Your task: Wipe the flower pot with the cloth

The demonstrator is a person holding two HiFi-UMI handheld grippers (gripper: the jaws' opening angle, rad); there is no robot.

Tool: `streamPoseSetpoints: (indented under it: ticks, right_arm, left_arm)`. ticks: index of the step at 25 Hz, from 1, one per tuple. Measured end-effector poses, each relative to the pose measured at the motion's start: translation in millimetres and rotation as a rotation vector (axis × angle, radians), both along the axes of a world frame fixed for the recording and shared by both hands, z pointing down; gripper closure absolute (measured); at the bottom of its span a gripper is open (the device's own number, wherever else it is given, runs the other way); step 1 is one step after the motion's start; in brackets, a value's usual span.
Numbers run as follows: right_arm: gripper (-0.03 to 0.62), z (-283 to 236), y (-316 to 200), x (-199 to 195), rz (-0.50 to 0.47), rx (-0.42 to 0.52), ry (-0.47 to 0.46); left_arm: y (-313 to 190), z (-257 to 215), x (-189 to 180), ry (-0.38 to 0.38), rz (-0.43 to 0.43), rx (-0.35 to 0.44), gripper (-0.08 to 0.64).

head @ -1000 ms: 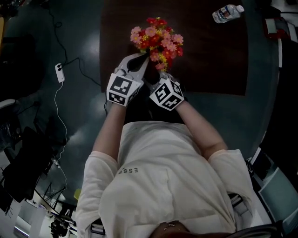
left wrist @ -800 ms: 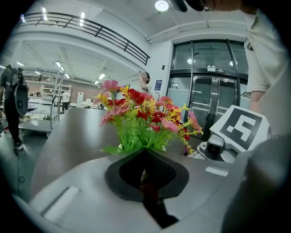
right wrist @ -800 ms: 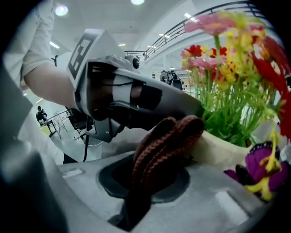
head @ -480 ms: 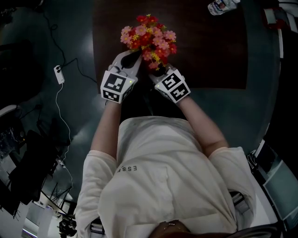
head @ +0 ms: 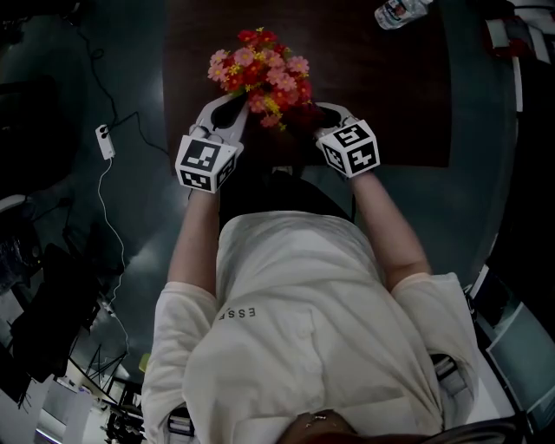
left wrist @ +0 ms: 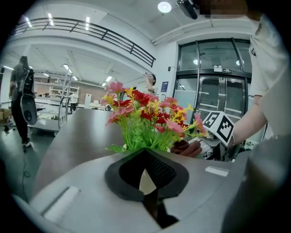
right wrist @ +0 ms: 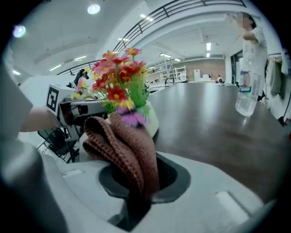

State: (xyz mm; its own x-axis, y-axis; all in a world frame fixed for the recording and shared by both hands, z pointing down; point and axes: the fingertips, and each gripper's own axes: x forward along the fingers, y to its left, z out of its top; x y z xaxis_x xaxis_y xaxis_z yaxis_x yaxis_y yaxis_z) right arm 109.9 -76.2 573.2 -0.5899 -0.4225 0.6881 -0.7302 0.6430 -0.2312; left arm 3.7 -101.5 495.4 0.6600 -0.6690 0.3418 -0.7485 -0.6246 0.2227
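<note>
A white flower pot (right wrist: 153,121) filled with red, pink and yellow flowers (head: 257,69) stands near the front edge of the dark table (head: 386,95). From above, the blooms hide the pot. My left gripper (head: 241,107) is at the pot's left side, and its jaws look shut on the white rim (left wrist: 146,183). The right gripper (head: 317,112) is at the pot's right side, shut on a folded brown knitted cloth (right wrist: 121,146). The cloth is close to the pot wall; contact cannot be told. In the left gripper view the cloth (left wrist: 187,148) shows beyond the flowers (left wrist: 144,117).
A clear water bottle (head: 401,12) lies at the table's far right, and appears as the bottle (right wrist: 248,94) in the right gripper view. A white cable and small box (head: 105,139) lie on the floor at the left. People stand in the hall beyond.
The right gripper has swung with the cloth from the pot's near side round to its right side and rolled. The left gripper has stayed at the pot.
</note>
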Motion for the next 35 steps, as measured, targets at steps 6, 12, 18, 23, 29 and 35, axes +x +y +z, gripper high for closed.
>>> streamPoseSetpoints:
  ticks: [6, 12, 18, 23, 29, 35]
  right_arm:
    - [0.546, 3.6, -10.9, 54.7, 0.074, 0.0, 0.081]
    - [0.546, -6.8, -62.5, 43.1, 0.054, 0.063, 0.105]
    - [0.546, -3.1, -94.7, -1.0, -0.077, 0.118, 0.137]
    - [0.547, 0.5, -86.1, -14.5, -0.169, 0.128, 0.167]
    - [0.549, 0.0, -72.0, -18.7, -0.178, 0.127, 0.164]
    - [0.55, 2.6, -44.5, -22.6, -0.184, 0.104, 0.148]
  left_arm:
    - [-1.8, 0.7, 2.1, -0.021, 0.0, 0.009, 0.551]
    - [-17.3, -3.4, -1.5, -0.032, 0.0, 0.013, 0.551]
    - [-21.6, -2.2, -3.6, -0.049, 0.015, 0.015, 0.551]
    - [-23.2, -5.4, -4.6, -0.034, 0.0, 0.024, 0.551]
    - [-22.0, -2.1, -4.9, 0.014, -0.023, 0.018, 0.551]
    - [-24.2, -3.7, -5.9, -0.04, -0.01, 0.034, 0.551]
